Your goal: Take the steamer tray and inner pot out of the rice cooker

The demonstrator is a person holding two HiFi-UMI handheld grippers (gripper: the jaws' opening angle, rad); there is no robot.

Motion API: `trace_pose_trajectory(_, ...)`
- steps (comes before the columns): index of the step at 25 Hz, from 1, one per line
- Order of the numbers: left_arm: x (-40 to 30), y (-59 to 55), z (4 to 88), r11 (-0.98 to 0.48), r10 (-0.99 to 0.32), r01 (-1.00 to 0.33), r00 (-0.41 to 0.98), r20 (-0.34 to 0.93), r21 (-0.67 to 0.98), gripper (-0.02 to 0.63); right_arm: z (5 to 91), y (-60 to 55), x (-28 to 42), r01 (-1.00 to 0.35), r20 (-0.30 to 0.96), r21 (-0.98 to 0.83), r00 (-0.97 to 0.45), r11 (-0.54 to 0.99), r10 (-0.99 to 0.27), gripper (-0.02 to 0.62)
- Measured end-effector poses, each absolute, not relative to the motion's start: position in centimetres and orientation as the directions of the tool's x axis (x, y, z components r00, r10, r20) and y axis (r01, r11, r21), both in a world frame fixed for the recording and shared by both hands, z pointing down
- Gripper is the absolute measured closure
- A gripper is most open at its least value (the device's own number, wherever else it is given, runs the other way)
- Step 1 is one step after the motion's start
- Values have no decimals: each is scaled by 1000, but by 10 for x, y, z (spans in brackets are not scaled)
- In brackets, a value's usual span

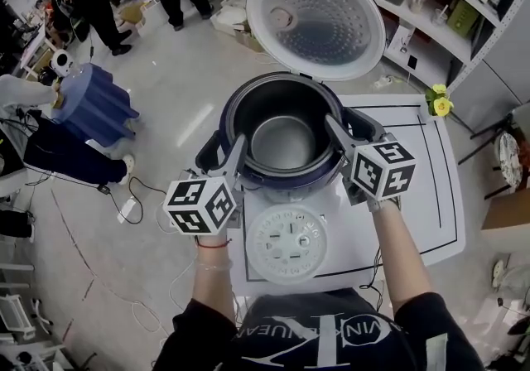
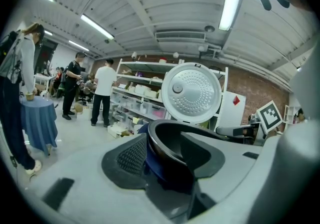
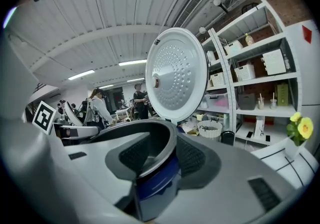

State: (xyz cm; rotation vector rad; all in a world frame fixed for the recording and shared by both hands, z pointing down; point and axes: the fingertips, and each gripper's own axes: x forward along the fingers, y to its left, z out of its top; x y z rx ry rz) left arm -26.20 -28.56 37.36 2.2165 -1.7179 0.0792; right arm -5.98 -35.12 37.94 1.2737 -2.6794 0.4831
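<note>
Pot (image 1: 283,142) sits in the cooker (image 1: 225,117), with the lid (image 1: 316,21) up behind it. Tray (image 1: 287,243) already lies on the table (image 1: 431,220) in front of the cooker. Left gripper (image 1: 233,159) and right gripper (image 1: 338,132) both stand wide, straddling the pot's rim at opposite sides of the cooker, one jaw inside and one outside, not pinching yet.

To do this well, I'd judge: close both on the rim alone, clear of the cooker's blue wall, at matching depth. Then lift straight up and level so the pot doesn't bind.

Count: one cooker, one lid, one pot, one tray, two grippers
</note>
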Motion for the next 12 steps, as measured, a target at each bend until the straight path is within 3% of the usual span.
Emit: trace_pose_trajectory(12, -262, -297, 376, -218, -919, -945, 283, 276, 242, 420, 387, -363, -65, -782, 302, -227, -623, 580, -722, 448)
